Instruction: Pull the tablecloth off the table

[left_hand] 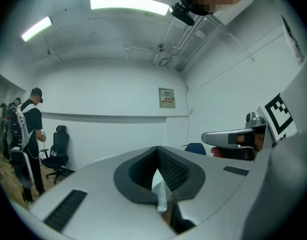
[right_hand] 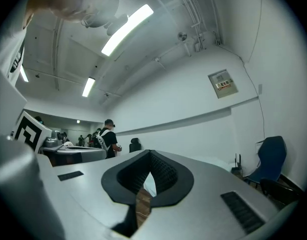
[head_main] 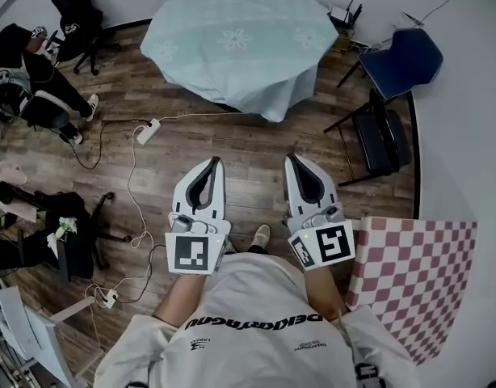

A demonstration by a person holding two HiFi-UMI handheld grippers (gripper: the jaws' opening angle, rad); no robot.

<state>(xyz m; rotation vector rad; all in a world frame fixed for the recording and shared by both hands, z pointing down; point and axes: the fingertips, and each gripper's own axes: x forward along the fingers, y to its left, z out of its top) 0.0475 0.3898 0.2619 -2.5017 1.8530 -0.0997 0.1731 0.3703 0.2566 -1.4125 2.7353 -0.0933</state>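
The tablecloth (head_main: pixel 236 43) lies over the table (head_main: pixel 177 65), which stands far ahead, well apart from the left gripper (head_main: pixel 215 162) and the right gripper (head_main: pixel 291 159); these are held side by side just before the person's chest. Two chairs (head_main: pixel 389 95) stand right of the table, one behind the other, while an office chair (head_main: pixel 74 14) and a seated person (head_main: pixel 34 83) are at its left. A power strip (head_main: pixel 147 130) lies on the floor (head_main: pixel 256 140) between the table and the left gripper, and a second cloth (head_main: pixel 418 281) lies near the right gripper, at its right.
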